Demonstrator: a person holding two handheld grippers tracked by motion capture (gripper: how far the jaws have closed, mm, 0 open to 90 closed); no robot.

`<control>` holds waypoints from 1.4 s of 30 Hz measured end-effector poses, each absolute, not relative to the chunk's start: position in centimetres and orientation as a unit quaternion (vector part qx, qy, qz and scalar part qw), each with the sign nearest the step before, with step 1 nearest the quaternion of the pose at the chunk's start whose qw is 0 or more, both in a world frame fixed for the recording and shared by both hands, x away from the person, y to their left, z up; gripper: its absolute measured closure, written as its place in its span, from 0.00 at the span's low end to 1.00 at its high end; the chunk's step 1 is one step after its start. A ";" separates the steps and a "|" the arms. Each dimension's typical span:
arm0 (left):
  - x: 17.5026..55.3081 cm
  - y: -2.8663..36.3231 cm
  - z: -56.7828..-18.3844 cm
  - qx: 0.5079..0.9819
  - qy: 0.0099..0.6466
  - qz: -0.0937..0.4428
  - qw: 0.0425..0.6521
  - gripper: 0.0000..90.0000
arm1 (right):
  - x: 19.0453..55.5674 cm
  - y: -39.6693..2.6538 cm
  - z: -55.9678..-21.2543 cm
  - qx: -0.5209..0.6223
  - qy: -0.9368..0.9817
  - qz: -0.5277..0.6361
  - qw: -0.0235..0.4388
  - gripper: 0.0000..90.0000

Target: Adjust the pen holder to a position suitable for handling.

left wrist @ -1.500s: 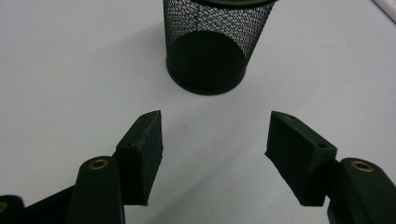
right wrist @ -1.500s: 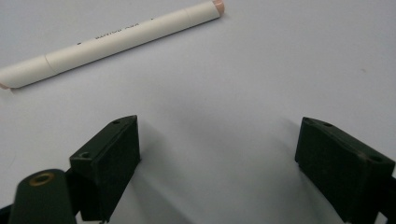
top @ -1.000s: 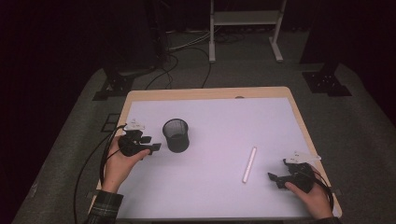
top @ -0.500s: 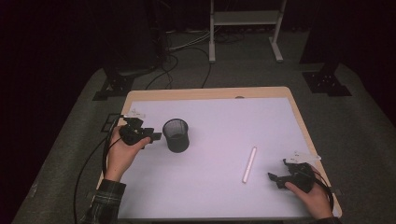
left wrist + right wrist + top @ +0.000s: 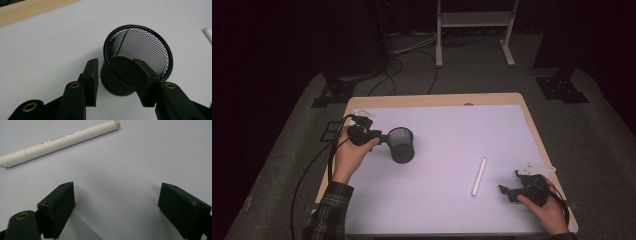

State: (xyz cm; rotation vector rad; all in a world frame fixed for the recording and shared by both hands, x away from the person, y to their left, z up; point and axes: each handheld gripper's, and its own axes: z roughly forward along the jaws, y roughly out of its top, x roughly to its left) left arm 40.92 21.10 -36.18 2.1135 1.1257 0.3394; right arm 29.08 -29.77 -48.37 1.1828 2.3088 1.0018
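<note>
A black mesh cup stands upright on the white table cover, left of centre. My left gripper reaches it from the left. In the left gripper view one pad sits just outside the cup wall and the other pad is over the rim, on the inside. The jaws have just been closing, and a thin gap still shows between the outer pad and the wall. A white pen lies right of centre. My right gripper rests open on the table just right of the pen, nothing between its pads.
The white cover spans a wooden table whose edge runs along the far side. Cables and stand feet lie on the grey floor beyond the table. A cable trails from the left gripper off the table's left edge.
The left hand has moved away from me and to the right, bringing its jaws up to the cup's rim, and they stand narrower. Cup, pen and right hand have stayed put.
</note>
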 end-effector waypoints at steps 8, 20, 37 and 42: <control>42.4 20.3 -36.2 0.822 0.437 0.137 0.338 0.68 | 29.1 -29.8 -48.4 0.418 0.817 0.354 0.179 0.14; 44.1 19.3 -37.0 0.831 0.444 0.128 0.311 0.72 | 29.1 -29.8 -48.4 0.419 0.817 0.355 0.179 0.14; 45.0 18.1 -38.4 0.848 0.435 0.120 0.277 0.86 | 29.1 -29.8 -48.4 0.419 0.817 0.354 0.179 0.14; 45.1 18.0 -38.5 0.849 0.435 0.121 0.276 0.89 | 29.1 -29.8 -48.4 0.419 0.817 0.355 0.179 0.14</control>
